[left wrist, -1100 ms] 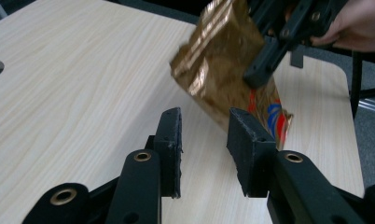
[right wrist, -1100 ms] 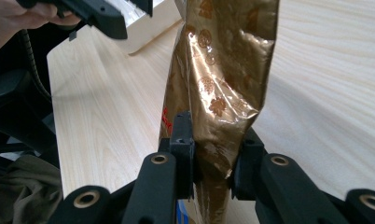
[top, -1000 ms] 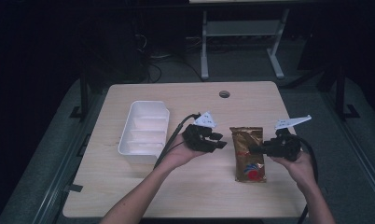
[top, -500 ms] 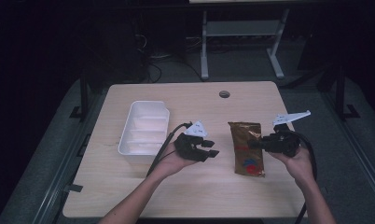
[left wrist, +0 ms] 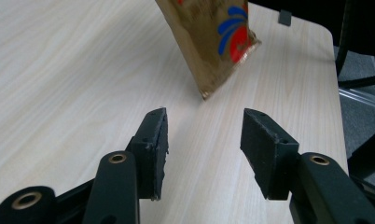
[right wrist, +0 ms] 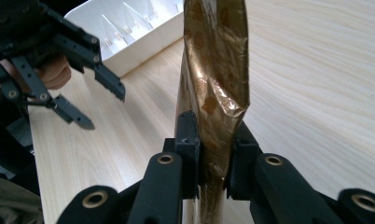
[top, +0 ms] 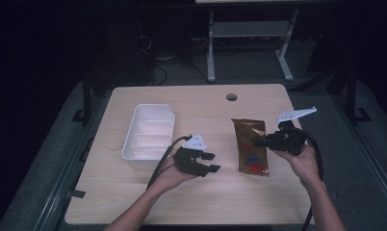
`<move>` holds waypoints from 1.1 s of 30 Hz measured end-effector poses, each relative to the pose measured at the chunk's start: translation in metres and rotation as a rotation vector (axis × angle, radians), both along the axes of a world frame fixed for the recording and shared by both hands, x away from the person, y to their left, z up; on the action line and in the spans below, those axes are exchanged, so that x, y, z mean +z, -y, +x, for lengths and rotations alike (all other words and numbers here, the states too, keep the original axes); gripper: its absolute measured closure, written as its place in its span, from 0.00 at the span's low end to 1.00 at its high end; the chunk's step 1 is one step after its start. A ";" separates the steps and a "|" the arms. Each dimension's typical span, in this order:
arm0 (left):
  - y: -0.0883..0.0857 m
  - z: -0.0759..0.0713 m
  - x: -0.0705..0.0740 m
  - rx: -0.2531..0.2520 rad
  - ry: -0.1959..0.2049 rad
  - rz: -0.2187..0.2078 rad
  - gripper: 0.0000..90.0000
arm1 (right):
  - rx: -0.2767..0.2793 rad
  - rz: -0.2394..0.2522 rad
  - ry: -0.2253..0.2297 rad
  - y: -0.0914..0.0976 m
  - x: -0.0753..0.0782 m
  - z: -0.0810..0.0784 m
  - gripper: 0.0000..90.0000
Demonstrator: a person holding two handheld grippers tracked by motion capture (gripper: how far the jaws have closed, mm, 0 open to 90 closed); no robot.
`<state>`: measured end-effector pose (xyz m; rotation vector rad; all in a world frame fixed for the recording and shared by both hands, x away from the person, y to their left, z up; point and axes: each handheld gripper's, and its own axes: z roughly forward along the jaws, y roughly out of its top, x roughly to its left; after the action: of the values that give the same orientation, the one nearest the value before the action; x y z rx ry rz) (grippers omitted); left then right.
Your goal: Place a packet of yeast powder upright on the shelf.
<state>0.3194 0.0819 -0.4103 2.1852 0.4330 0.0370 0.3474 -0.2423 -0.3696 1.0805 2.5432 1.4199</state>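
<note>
A gold snack packet (top: 249, 144) with a red and blue print lies right of the table's middle. My right gripper (top: 257, 142) is shut on its right edge. In the right gripper view the foil (right wrist: 216, 70) is pinched between the jaws of that gripper (right wrist: 212, 140) and stands up on edge. My left gripper (top: 212, 162) hangs left of the packet, apart from it. Its jaws have just been opening and nothing is between them. In the left gripper view this gripper (left wrist: 205, 135) points at bare table below the packet's corner (left wrist: 213, 46). It is also in the right gripper view (right wrist: 100, 106).
A white compartment tray (top: 134, 132) sits at the left of the table, its rim (right wrist: 148, 51) close behind the left hand. A round cable hole (top: 231, 97) is near the far edge. A table frame stands on the floor beyond.
The left gripper has drawn back from the packet's left edge toward the person, and its jaws have widened. The right hand has lifted slightly with the packet.
</note>
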 end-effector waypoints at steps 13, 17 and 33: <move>-0.012 -0.015 -0.010 -0.010 -0.006 -0.001 0.47 | -0.008 0.000 0.011 -0.014 0.007 0.009 0.87; -0.015 -0.019 -0.013 -0.016 -0.007 0.011 0.44 | -0.009 -0.002 0.015 -0.019 0.010 0.012 0.88; -0.032 -0.035 -0.018 -0.006 0.008 0.022 0.35 | -0.005 0.015 0.032 -0.039 0.017 0.023 0.88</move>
<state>0.2849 0.1140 -0.4286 2.2076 0.4234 0.0473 0.3707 -0.2031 -0.3522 1.0574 2.5100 1.4453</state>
